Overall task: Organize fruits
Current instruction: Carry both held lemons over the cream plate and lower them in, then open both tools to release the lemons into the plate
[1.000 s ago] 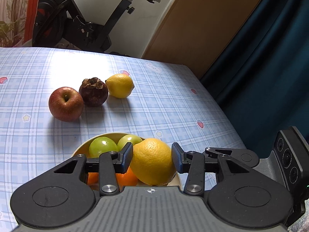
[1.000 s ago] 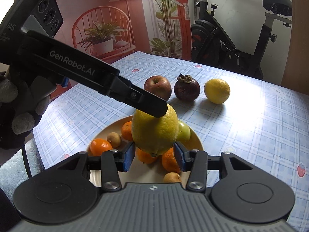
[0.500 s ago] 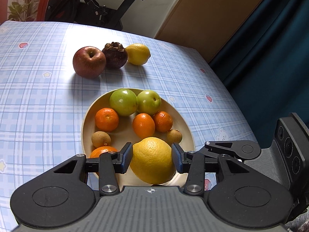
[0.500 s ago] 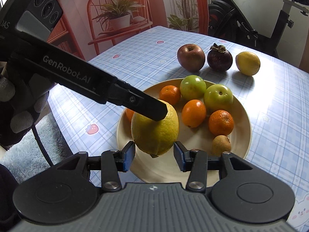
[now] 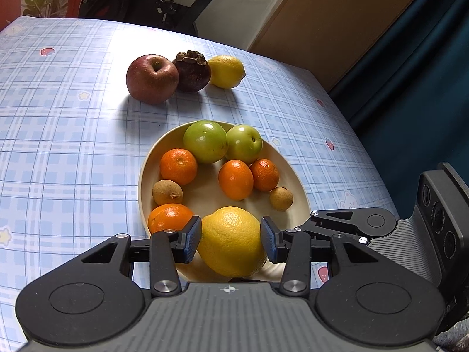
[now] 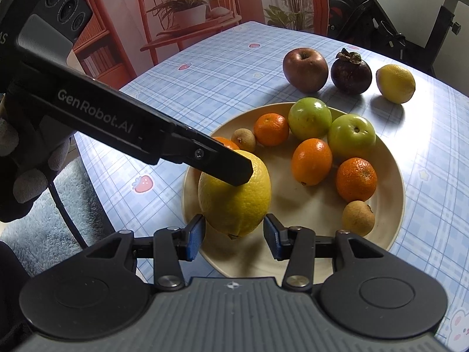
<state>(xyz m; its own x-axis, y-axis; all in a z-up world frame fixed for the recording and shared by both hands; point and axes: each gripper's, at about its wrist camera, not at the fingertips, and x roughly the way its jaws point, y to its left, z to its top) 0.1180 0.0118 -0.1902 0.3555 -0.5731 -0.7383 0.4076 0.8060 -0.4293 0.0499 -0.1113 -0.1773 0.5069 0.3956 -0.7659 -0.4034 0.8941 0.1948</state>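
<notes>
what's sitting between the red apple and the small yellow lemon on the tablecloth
A dark purple mangosteen sits between the red apple and small yellow lemon, in both wrist views.

On the table [image 5: 73, 123], a plate [image 5: 296, 182] is sitting near the front edge. In the plate, two green apples [image 5: 205, 140] are lying at the back, touching; mandarins [image 5: 236, 179] and longans [image 5: 167, 192] are scattered in front of them. Behind the plate, apart from it, an apple [image 5: 151, 78], a mangosteen [image 5: 192, 71] and a small lemon [image 5: 226, 71] are standing in a row, left to right. A large lemon [image 5: 231, 240] is hanging over the plate's near rim.
</notes>
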